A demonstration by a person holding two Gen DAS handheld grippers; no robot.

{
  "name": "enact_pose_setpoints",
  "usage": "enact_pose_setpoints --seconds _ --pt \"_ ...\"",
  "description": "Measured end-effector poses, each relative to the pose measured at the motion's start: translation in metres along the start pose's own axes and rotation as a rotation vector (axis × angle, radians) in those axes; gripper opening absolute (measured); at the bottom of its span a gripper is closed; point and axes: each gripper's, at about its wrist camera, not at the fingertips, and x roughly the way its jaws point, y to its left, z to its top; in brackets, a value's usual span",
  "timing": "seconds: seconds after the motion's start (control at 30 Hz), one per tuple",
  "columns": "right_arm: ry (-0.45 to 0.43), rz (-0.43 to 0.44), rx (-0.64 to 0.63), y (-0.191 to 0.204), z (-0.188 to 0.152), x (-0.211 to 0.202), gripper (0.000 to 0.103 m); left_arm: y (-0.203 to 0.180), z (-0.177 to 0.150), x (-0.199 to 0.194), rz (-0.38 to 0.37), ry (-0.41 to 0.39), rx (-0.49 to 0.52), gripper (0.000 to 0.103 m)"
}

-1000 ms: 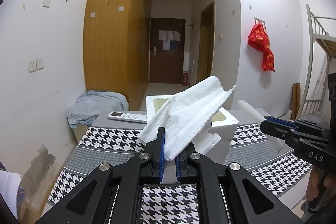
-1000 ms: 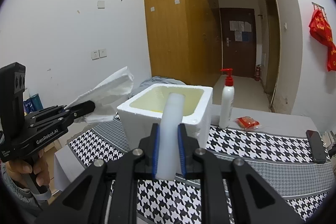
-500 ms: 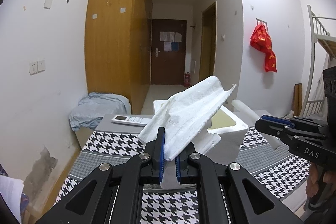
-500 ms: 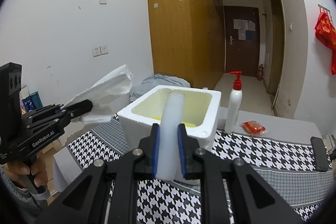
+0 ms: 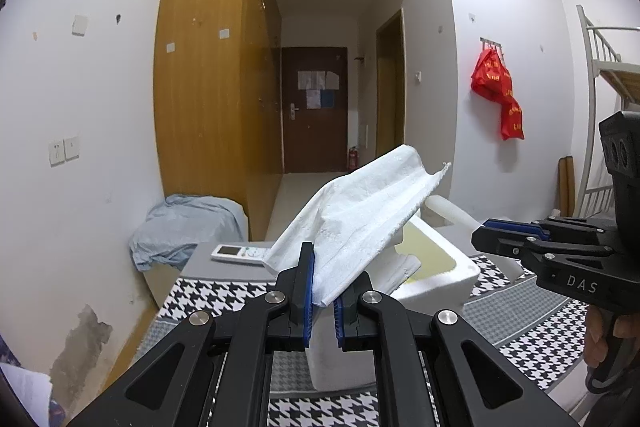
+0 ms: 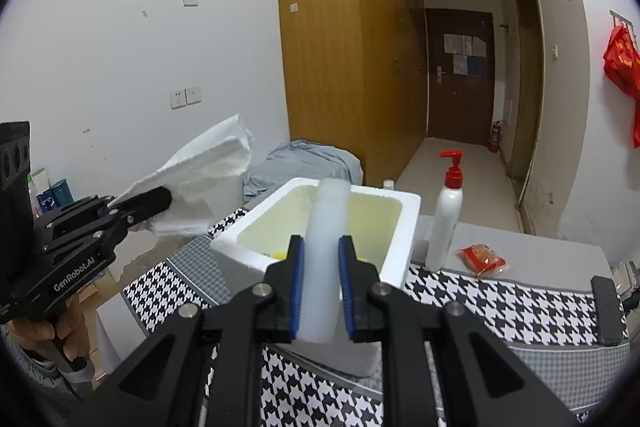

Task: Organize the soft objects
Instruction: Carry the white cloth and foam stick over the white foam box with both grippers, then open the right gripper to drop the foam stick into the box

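Both grippers have drawn nearer the foam box (image 6: 394, 227) since a second ago, which now looms larger ahead of the jaws. Left gripper (image 5: 321, 293) is clenched on a crumpled white tissue (image 5: 360, 215), which fans up and rightward beyond its fingertips, over the box's near corner. Right gripper (image 6: 321, 287) grasps a white foam tube (image 6: 326, 251) standing up between the pads, its top against the box's open cavity. Beyond and right of those jaws stands a pump bottle (image 6: 444, 223).

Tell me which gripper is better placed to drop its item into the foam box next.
Right, probably. The right gripper holds its foam tube lined up with the foam box; the left gripper holds its tissue off to the box's side.
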Motion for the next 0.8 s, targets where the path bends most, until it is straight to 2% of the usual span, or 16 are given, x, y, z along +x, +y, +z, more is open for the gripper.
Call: enact_pose_setpoints --seconds 0.8 --pt "0.058 0.048 -0.032 -0.006 0.02 0.056 0.02 0.013 0.003 0.044 0.01 0.037 -0.018 0.009"
